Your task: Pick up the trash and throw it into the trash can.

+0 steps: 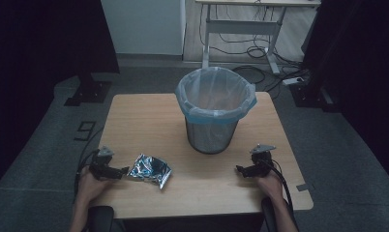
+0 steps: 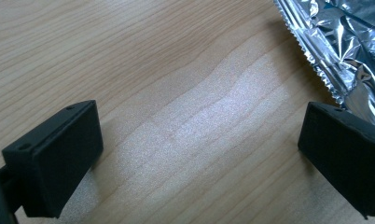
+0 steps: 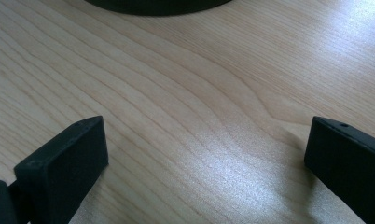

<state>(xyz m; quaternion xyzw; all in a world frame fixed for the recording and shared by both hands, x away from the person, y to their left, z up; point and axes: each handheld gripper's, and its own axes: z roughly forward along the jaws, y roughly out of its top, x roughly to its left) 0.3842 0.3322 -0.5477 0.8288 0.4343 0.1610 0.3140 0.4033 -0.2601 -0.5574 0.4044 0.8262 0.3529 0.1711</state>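
Observation:
A crumpled silver foil wrapper (image 1: 150, 169) lies on the wooden table (image 1: 149, 121) near its front left. My left gripper (image 1: 125, 170) rests on the table just left of it, open, jaws pointing right. In the left gripper view the wrapper's serrated edge (image 2: 337, 44) lies beyond the right jaw, with bare wood between the jaws (image 2: 199, 140). My right gripper (image 1: 239, 169) rests at the front right, open, pointing left. Only wood lies between its jaws (image 3: 206, 149). A mesh wastebasket (image 1: 215, 112) with a clear liner stands at the table's centre.
The wastebasket's dark base (image 3: 157, 4) sits just beyond my right gripper. A white desk frame (image 1: 241, 26) with floor cables stands past the table's far edge. Dark curtains hang on both sides.

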